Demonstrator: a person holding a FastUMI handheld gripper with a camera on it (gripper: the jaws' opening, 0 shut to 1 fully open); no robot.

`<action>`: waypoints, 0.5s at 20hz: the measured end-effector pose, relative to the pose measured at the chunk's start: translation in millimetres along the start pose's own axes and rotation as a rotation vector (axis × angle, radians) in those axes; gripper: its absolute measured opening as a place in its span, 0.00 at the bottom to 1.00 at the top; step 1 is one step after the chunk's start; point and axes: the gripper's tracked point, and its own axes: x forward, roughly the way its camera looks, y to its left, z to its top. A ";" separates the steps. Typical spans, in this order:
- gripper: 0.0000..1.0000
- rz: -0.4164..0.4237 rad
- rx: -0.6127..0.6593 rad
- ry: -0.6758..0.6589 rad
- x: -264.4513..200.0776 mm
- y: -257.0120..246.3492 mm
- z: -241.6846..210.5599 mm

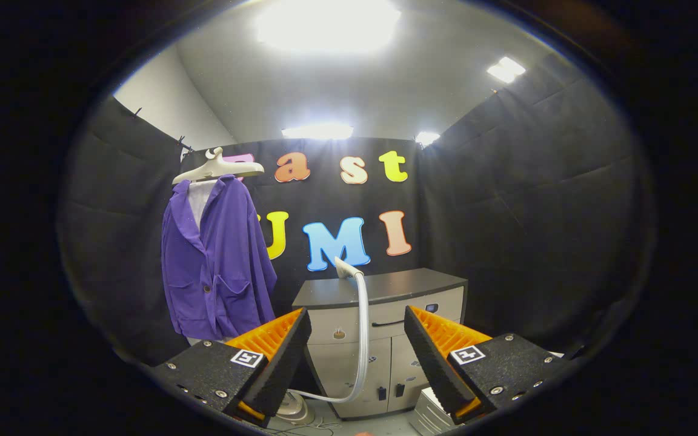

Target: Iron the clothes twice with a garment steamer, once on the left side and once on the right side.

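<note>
Nearest the camera, the hand-held gripper (358, 351) has its two fingers spread wide and grips nothing. In the gap between them rises the garment steamer's pale hose (362, 339), which curves up from the steamer base (291, 407) on the floor, by the left finger. The steamer head (345, 267) tops the hose, standing upright just beyond the fingertips, in front of the grey cabinet (385, 339) with its dark counter (385, 284).

Farther off and to the left hangs the purple jacket (219, 266) on a white hanger (216, 169) against the booth's black wall (506, 212), well apart from the steamer.

The step in hand looks to be the opening one: reaching for the steamer, with no ironing pass begun. The next move likely calls for advancing until the fingers flank the neck below the head, closing firmly on it, then carrying the head left to the jacket with enough slack in the hose.
</note>
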 end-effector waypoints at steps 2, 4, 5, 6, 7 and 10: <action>0.96 0.021 -0.017 -0.020 7.2 14.0 13.4; 0.95 0.020 -0.042 -0.034 17.7 20.3 25.0; 0.95 0.009 -0.056 -0.044 24.1 19.7 31.5; 0.96 0.000 -0.066 -0.054 29.2 20.6 38.7; 0.96 -0.004 -0.069 -0.060 36.4 23.4 44.2; 0.95 0.012 -0.054 -0.053 56.6 29.4 56.2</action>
